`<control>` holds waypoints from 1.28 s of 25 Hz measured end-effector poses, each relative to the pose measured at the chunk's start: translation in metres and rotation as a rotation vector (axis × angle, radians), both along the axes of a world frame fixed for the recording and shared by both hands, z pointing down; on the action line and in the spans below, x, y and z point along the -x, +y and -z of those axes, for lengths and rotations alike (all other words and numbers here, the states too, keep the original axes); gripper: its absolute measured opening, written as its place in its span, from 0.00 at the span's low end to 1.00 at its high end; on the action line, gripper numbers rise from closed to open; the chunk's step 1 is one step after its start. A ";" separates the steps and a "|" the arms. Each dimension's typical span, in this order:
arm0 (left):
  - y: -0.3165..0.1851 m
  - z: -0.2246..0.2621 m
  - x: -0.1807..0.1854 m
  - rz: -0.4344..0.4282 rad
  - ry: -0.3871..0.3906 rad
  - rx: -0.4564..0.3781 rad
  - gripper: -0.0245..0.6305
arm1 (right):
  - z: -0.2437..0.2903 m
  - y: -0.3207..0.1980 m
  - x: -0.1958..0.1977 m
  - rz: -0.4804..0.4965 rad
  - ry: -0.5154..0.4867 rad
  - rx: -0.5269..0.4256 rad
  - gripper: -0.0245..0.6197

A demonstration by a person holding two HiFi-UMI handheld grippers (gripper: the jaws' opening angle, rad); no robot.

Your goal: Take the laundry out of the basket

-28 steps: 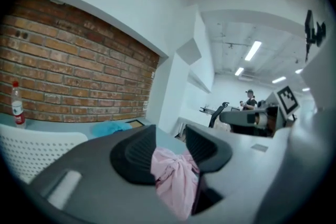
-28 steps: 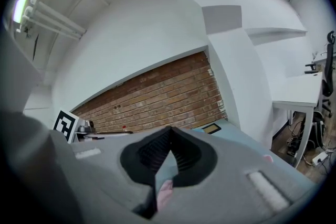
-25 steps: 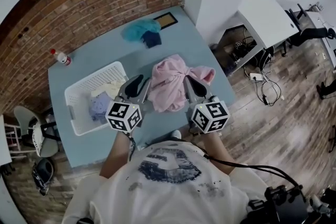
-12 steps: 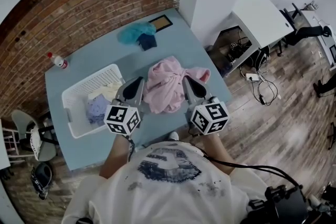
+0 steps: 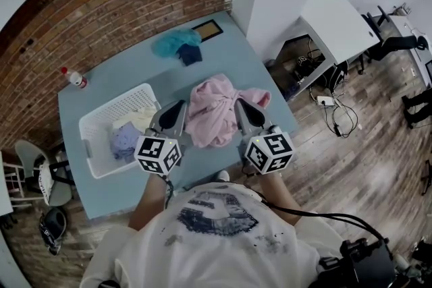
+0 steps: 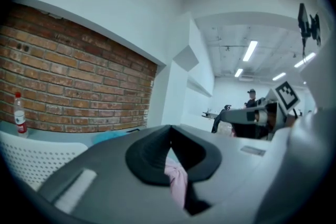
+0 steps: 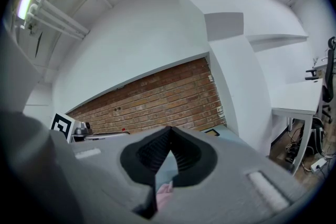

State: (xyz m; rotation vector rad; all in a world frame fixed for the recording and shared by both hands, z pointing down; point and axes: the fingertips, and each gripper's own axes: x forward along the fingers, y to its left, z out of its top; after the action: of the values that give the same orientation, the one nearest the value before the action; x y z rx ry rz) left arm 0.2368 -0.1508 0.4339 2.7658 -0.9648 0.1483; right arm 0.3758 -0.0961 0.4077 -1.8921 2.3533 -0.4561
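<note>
Above worktop (image 5: 118, 81), clear of basket (image 5: 93, 148) — pink cloth (image 5: 214, 108) just pinched tight in left tool (image 5: 174, 110), likewise gripped in right tool (image 5: 243, 109); more laundry (image 5: 127, 137) waiting inside.

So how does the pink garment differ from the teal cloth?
The pink garment is bigger than the teal cloth. The left gripper and right gripper clamp the pink garment; the teal cloth lies untouched at the table's far end. Both are bunched, outside the basket.

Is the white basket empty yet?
Not empty: inside the white basket lie a cream cloth and a lilac cloth.
</note>
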 end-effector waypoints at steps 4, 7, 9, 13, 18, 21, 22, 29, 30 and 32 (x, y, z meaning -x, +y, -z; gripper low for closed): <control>-0.006 -0.001 0.004 0.037 -0.004 0.002 0.02 | -0.002 -0.005 -0.001 0.017 -0.007 0.005 0.03; -0.011 -0.002 0.012 0.066 -0.018 0.007 0.02 | -0.005 -0.013 0.005 0.051 -0.020 0.007 0.03; -0.014 -0.002 0.023 0.102 -0.029 0.008 0.02 | -0.008 -0.019 0.014 0.087 -0.031 0.008 0.03; -0.022 -0.001 0.061 0.205 -0.053 0.013 0.02 | -0.016 -0.037 0.042 0.179 -0.057 0.018 0.04; -0.025 -0.003 0.133 0.345 -0.081 0.036 0.02 | -0.023 -0.059 0.100 0.304 -0.076 0.041 0.03; -0.028 -0.007 0.176 0.394 -0.084 0.049 0.02 | -0.025 -0.070 0.139 0.351 -0.064 0.059 0.03; -0.030 -0.009 0.190 0.403 -0.085 0.052 0.02 | -0.026 -0.074 0.152 0.361 -0.056 0.065 0.03; -0.047 -0.021 0.266 0.406 -0.072 0.078 0.02 | -0.031 -0.093 0.237 0.393 -0.005 0.109 0.04; -0.050 -0.023 0.273 0.398 -0.070 0.083 0.02 | -0.032 -0.096 0.247 0.390 0.001 0.116 0.04; -0.057 -0.026 0.288 0.381 -0.066 0.091 0.02 | -0.035 -0.100 0.265 0.386 0.012 0.132 0.04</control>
State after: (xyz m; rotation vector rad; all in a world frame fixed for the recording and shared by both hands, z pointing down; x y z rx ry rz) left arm -0.0509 -0.2075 0.4603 2.4542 -1.4405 0.2171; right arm 0.1108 -0.1965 0.4430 -1.4815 2.7655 -0.6452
